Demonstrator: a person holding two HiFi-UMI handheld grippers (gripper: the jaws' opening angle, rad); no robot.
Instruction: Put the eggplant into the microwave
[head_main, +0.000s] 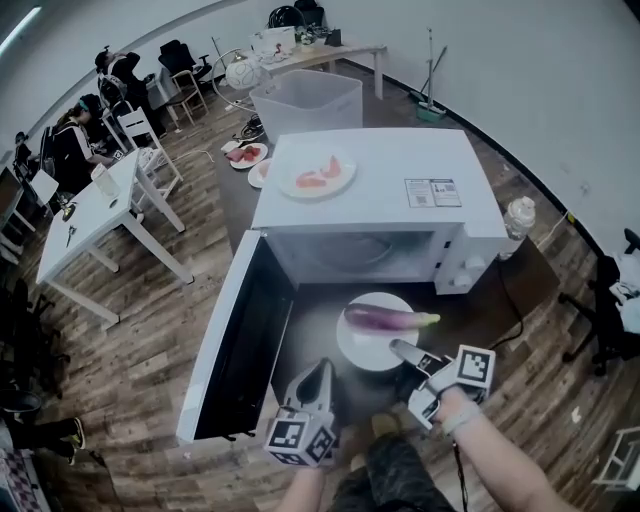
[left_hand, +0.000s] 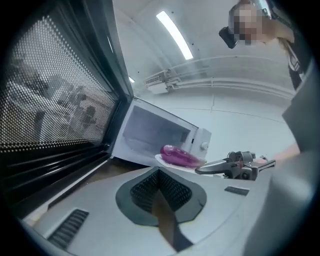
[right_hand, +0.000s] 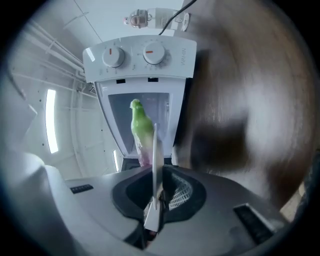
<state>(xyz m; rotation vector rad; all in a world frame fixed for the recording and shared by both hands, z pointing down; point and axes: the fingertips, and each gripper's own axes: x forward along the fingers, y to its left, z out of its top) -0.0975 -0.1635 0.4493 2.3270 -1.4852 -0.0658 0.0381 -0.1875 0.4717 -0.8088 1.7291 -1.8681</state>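
Pinching rim of plate (head_main: 358, 352) in nearly-closed right gripper (head_main: 399, 350); facing eggplant (head_main: 388, 319) lying crosswise just ahead, before open microwave (head_main: 380, 190); holding left gripper (head_main: 322, 372) closed, empty, farther off.

Left claw (head_main: 322, 372): pale grey housing, tapers to point. Top face has dark mesh-lined recess (left_hand: 160, 192) and slotted vent (left_hand: 70, 227). Rear marker cube (head_main: 300, 440): white faces, black square codes.
Right claw (head_main: 403, 352): same grey build, slim jaws, bare metal linkage (left_hand: 241, 165) behind them. Second marker cube (head_main: 470, 368), same pattern.
Clothing: dark mottled trousers (head_main: 395, 478), dark top (left_hand: 299, 60).
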